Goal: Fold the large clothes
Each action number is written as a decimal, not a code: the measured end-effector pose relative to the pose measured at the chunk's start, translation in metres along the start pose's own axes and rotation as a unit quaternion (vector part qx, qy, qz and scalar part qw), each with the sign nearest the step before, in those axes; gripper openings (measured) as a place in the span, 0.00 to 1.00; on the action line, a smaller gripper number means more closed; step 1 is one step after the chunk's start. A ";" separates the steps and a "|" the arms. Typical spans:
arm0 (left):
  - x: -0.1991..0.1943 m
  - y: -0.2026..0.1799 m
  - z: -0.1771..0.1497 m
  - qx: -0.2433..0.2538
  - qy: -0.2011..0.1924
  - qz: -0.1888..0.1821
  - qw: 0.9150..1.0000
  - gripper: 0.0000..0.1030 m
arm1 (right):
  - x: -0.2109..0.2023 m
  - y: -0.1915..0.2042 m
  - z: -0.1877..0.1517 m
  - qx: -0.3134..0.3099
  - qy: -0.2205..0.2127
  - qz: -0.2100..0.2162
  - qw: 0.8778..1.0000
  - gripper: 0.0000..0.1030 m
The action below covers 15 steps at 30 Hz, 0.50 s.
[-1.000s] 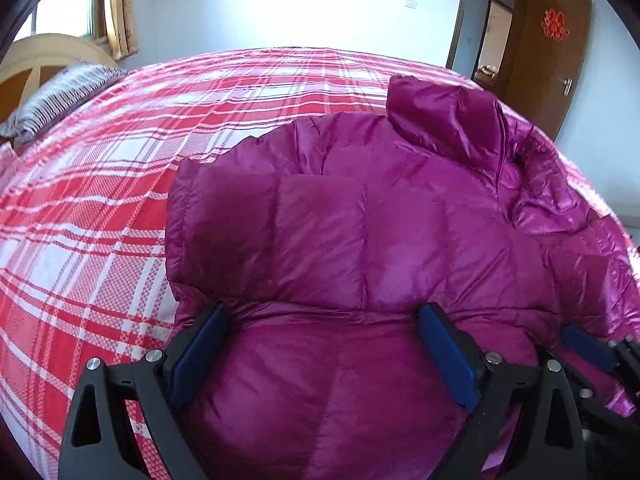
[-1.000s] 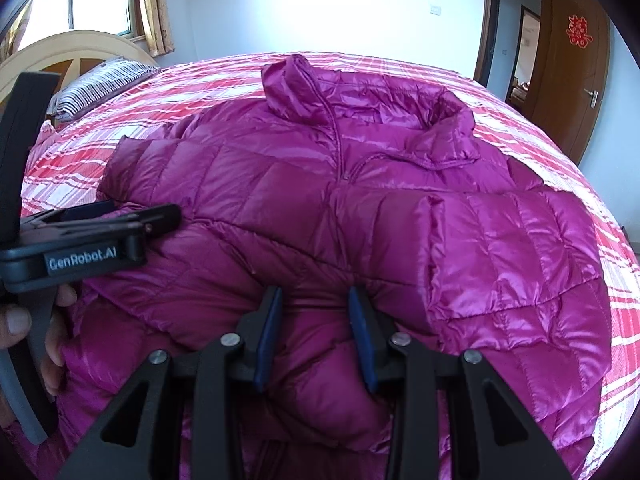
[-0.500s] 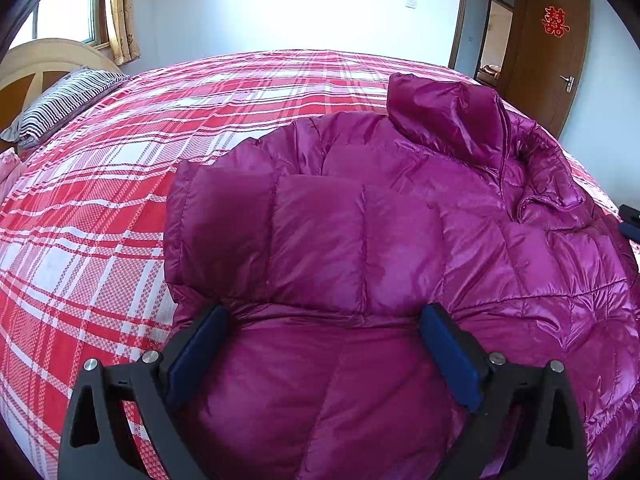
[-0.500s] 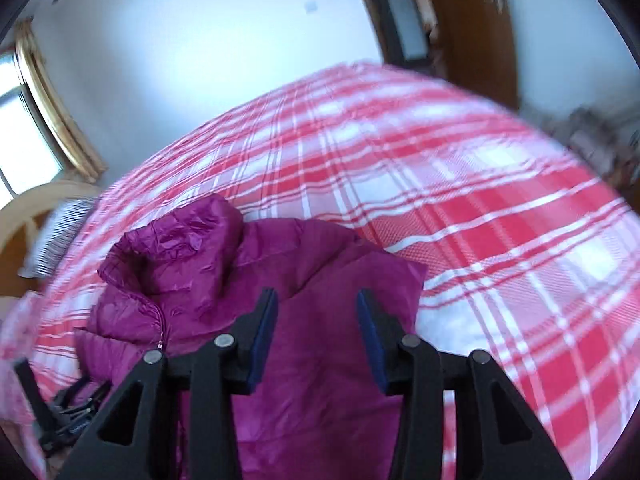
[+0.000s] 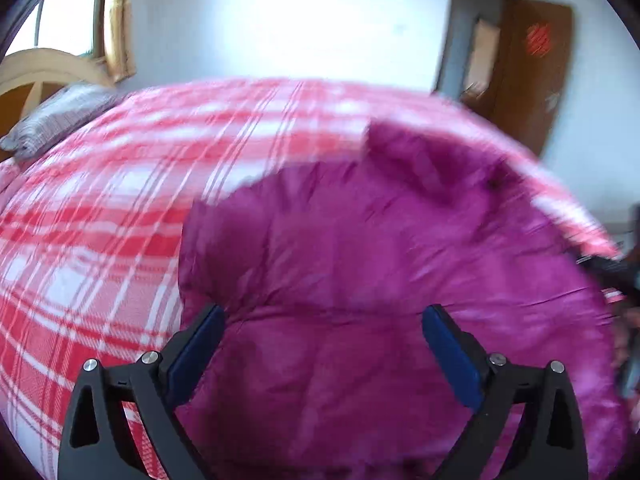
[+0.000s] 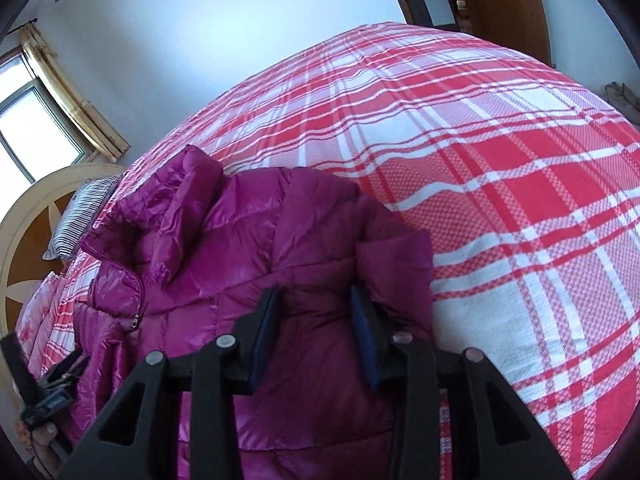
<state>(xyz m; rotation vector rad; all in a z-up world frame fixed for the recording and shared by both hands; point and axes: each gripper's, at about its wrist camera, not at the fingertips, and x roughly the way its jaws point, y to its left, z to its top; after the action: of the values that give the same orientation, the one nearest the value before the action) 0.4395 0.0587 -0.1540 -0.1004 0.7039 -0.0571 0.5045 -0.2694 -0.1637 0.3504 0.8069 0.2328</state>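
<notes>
A magenta puffer jacket (image 5: 360, 264) lies on the red and white plaid bed, collar at the far end. Its sleeves are folded across the body. My left gripper (image 5: 322, 348) is wide open over the jacket's lower left part, with nothing between its blue pads. In the right wrist view the jacket (image 6: 248, 264) lies at the left. My right gripper (image 6: 314, 332) hovers over the jacket's right side near a folded sleeve edge (image 6: 396, 272), its jaws partly apart with puffy fabric between them. The left gripper shows small at the far left of that view (image 6: 48, 392).
The plaid bedspread (image 6: 500, 184) spreads wide to the right of the jacket. A striped pillow (image 5: 56, 120) and a round wooden headboard (image 6: 28, 220) are at the bed's head. A brown door (image 5: 532, 64) stands at the back right.
The right gripper left the jacket's middle and swung to its right side, now viewing the bed from there. The left gripper shifted with motion blur and stayed open.
</notes>
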 end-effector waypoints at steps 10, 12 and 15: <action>0.064 -0.018 0.010 0.065 0.073 0.018 0.995 0.96 | -0.003 0.001 -0.005 -0.004 -0.017 0.000 1.000 0.38; 0.074 -0.007 0.008 0.029 0.087 0.006 0.996 0.99 | -0.004 -0.001 -0.006 0.002 -0.021 0.008 1.000 0.38; 0.077 0.004 0.008 0.003 0.088 -0.004 0.996 0.99 | -0.006 -0.004 -0.007 0.010 -0.023 0.019 1.000 0.38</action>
<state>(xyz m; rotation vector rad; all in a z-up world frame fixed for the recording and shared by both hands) 0.5033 0.0563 -0.1972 -0.0926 0.8786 -0.0763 0.4958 -0.2739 -0.1655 0.3885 0.7587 0.2510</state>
